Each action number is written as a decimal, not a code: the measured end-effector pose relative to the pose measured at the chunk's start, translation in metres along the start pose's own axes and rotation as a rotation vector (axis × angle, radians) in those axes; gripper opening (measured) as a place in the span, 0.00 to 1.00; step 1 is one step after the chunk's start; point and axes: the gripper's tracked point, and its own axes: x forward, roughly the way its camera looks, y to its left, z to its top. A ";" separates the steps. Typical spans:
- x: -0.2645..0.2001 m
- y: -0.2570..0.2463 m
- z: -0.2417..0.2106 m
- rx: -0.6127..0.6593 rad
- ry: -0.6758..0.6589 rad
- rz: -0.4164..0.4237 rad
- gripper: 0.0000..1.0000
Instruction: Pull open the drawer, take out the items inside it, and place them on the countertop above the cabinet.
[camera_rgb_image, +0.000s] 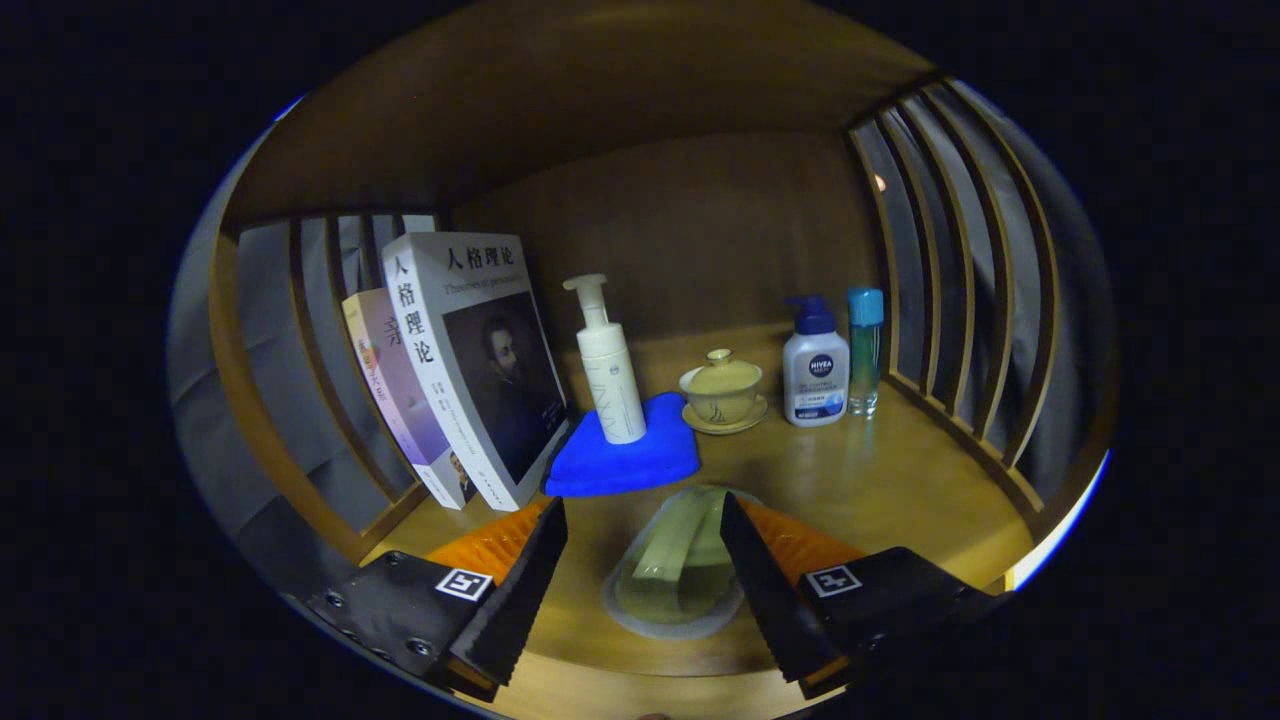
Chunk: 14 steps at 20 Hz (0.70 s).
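Beyond the parted claw (645, 590), a NIVEA-branded pump bottle (815, 372)

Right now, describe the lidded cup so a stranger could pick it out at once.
On the wooden countertop, past the open gripper fingers and the clear packet lying between them, look to the back row. The lidded cup sits on a saucer between the white pump bottle on the blue cloth and the blue-capped pump bottle. It is the only squat ceramic piece.
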 end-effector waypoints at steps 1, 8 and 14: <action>-0.007 0.004 0.001 -0.022 -0.013 0.010 0.98; -0.080 0.031 -0.009 -0.084 -0.123 0.065 0.98; -0.134 0.028 -0.022 -0.124 -0.236 0.001 0.98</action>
